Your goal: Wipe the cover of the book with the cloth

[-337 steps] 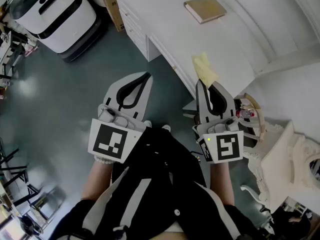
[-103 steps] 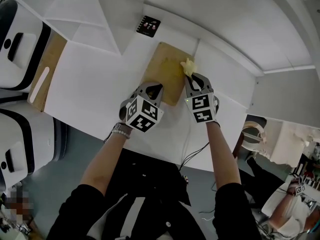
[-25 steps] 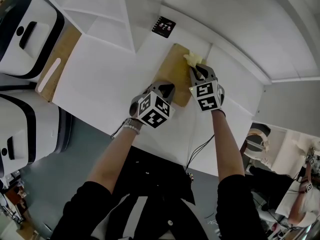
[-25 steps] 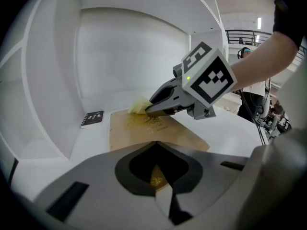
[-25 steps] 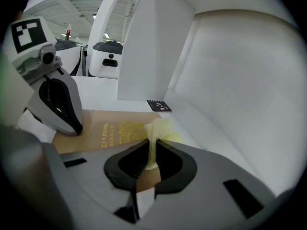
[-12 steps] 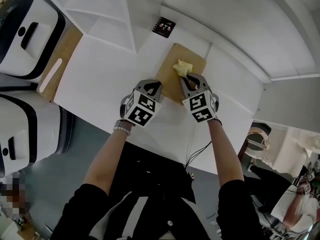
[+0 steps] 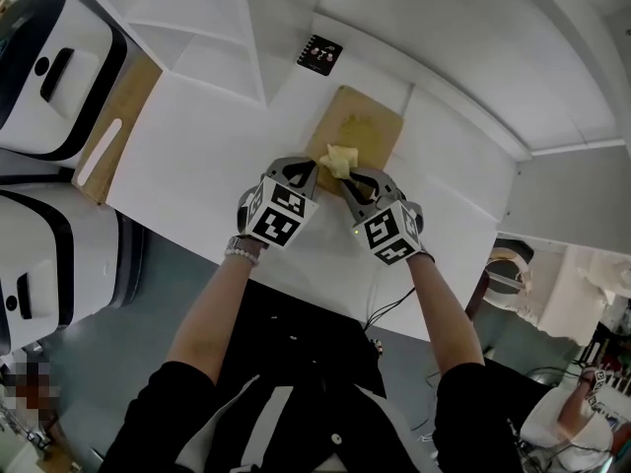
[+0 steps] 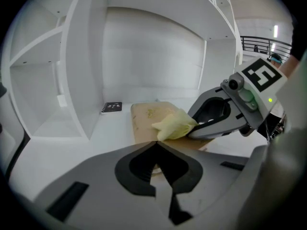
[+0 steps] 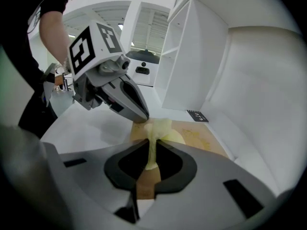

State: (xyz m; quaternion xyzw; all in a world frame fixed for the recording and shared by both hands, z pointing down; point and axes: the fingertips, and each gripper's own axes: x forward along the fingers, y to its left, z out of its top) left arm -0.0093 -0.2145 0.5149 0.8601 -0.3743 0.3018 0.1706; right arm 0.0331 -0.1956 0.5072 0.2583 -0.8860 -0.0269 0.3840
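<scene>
A tan book (image 7: 363, 128) lies flat on the white desk (image 7: 197, 156). My right gripper (image 7: 348, 177) is shut on a yellow cloth (image 7: 338, 159), and the cloth rests on the book's near-left part. In the right gripper view the cloth (image 9: 157, 131) runs up between the jaws onto the book (image 9: 201, 138). My left gripper (image 7: 302, 169) is shut with nothing in it; its tip sits at the book's near-left edge, right beside the cloth. The left gripper view shows the cloth (image 8: 173, 125), the book (image 8: 145, 115) and the right gripper (image 8: 225, 116) just ahead.
A small black card (image 7: 319, 52) lies beyond the book near a white shelf divider (image 7: 246, 37). A wooden board (image 7: 108, 136) adjoins the desk's left end, with white machines (image 7: 49, 57) past it. A cable (image 7: 380, 308) hangs below the desk's near edge.
My right gripper has drawn the cloth from the book's far edge across the cover toward the near-left corner. The left gripper has stayed almost in place at the book's near edge.
</scene>
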